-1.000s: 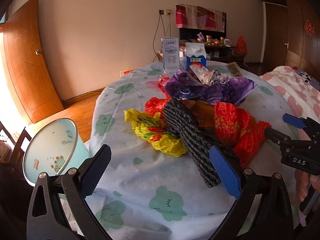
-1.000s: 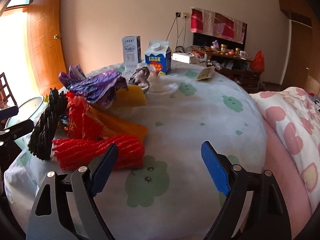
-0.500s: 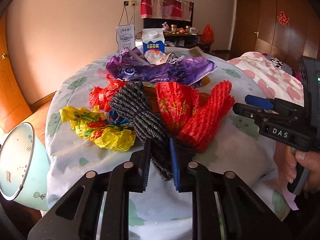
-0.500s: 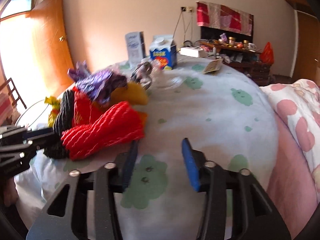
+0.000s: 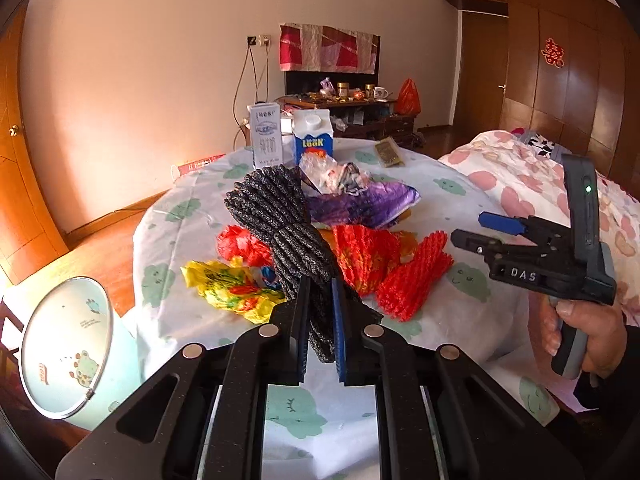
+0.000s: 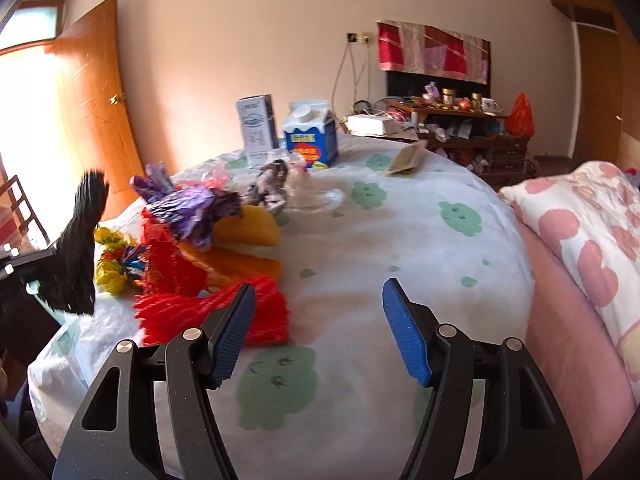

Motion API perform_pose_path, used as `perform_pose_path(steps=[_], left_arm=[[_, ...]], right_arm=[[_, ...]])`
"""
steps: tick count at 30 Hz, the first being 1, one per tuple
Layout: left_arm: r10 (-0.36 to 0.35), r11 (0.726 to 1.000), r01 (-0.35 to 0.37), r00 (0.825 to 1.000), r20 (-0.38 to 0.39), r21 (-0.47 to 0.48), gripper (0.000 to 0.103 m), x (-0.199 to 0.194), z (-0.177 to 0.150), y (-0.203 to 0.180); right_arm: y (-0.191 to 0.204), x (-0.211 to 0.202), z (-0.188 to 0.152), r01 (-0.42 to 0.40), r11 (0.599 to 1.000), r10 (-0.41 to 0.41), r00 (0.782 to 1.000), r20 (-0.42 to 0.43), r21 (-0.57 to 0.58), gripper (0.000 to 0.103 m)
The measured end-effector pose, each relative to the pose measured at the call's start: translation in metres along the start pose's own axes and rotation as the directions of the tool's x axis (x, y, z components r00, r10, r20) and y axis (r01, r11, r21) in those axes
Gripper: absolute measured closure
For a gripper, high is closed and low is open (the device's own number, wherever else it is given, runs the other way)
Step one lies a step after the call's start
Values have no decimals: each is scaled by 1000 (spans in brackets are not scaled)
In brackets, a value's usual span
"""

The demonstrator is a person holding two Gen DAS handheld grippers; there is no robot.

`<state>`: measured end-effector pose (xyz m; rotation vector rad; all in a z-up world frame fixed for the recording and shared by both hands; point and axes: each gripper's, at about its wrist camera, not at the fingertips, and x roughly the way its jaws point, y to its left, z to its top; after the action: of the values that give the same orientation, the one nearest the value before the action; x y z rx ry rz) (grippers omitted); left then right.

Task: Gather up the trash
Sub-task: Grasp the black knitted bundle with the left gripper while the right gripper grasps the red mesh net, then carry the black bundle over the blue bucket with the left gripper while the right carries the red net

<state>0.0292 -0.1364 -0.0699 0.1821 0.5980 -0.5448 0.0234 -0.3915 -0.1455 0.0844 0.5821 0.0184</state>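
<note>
We now have the dark grey ribbed foam net sleeve (image 5: 280, 232) pinched at its near end between the pads of our left gripper (image 5: 320, 332), jaws nearly together on it. A second ago those jaws stood wide apart and the sleeve lay flat in the litter pile; now its free end rears up over the table, seen from the right wrist as a dark blurred shape (image 6: 80, 248) off the cloth. We judge the first piece of trash picked and ready to carry to the pale blue bin with the frog print (image 5: 68, 348), which stands low at the left beside the table.

Our right gripper (image 6: 316, 328) has spread wide again and holds nothing, just beside the red foam net (image 6: 216, 316), likely the next pick.

Still on the white tablecloth with green cloud faces (image 6: 420, 240) are a yellow crumpled wrapper (image 5: 232, 288), a purple foil bag (image 5: 368, 204) and two cartons (image 5: 294, 138). To the right is a pink heart-print quilt (image 6: 592, 240); behind, a cluttered wooden sideboard (image 6: 460, 120).
</note>
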Motion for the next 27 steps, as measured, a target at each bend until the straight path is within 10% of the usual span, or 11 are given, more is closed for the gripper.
perform_pose_path(steps=[5, 13, 27], left_arm=[[89, 995, -89, 996, 4, -47, 93, -18, 1, 37], [190, 975, -196, 980, -61, -109, 93, -26, -20, 91], [320, 932, -324, 946, -50, -161, 93, -54, -26, 147]], right_arm=[[19, 21, 0, -55, 997, 51, 996, -68, -61, 39], [32, 29, 0, -114, 990, 103, 987, -126, -80, 87], [90, -46, 46, -230, 962, 235, 972, 19, -146, 89]])
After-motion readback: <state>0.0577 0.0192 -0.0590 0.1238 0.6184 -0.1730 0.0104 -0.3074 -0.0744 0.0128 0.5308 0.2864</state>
